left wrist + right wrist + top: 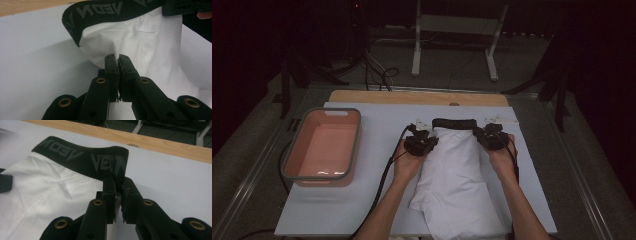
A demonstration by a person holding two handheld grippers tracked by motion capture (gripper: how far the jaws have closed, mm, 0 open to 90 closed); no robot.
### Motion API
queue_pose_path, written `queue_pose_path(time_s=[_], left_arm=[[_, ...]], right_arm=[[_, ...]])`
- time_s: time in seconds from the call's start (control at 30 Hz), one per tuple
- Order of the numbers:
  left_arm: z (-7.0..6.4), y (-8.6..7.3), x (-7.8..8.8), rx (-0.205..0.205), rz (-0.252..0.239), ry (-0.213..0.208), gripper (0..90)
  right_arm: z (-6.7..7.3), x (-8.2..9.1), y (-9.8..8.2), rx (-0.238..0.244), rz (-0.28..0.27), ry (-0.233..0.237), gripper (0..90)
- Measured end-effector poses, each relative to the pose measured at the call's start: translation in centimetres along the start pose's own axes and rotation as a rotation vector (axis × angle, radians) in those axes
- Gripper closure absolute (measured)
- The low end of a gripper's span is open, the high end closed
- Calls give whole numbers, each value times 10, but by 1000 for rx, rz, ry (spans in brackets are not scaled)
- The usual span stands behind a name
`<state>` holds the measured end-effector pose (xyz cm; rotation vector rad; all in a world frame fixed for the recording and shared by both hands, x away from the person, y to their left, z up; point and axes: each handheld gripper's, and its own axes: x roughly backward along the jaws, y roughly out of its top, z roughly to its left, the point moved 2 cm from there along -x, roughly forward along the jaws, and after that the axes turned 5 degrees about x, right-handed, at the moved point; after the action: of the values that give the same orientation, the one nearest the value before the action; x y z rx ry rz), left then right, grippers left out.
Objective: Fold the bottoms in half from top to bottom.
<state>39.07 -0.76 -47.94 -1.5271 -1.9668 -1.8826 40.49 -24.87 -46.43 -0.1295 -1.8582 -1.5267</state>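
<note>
A pair of white shorts with a black lettered waistband lies on the white table sheet, waistband at the far end. My left gripper is shut on the white fabric at the left edge just below the waistband, with a pinch of cloth between its pads. At the right corner, my right gripper is shut on the black waistband, whose end goes in between the jaws. The white cloth spreads to the left in the right gripper view.
A pink tub with a grey rim stands at the left of the white sheet. Beyond the sheet runs the wooden table edge. A white metal stand is on the floor behind. Cables trail from both grippers.
</note>
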Motion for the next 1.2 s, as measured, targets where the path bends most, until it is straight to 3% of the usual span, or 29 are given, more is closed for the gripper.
queue_pose_path(time_s=[0.27,0.37,0.6,0.8,1.1,1.2], left_arm=[[-3,0,1,-8,4,-5,874],[-2,0,1,-3,-1,-2,874],[3,10,10,18,-37,-4,874],[-1,7,12,0,-16,-20,869],[-9,-4,26,-34,1,-61,868],[-13,-11,32,-44,1,-79,868]], right_arm=[[12,-1,5,-7,30,11,832],[17,2,15,22,23,14,832],[6,-1,21,14,20,2,830],[3,3,18,27,31,22,827],[8,25,3,69,42,70,824],[10,34,-1,63,41,88,823]])
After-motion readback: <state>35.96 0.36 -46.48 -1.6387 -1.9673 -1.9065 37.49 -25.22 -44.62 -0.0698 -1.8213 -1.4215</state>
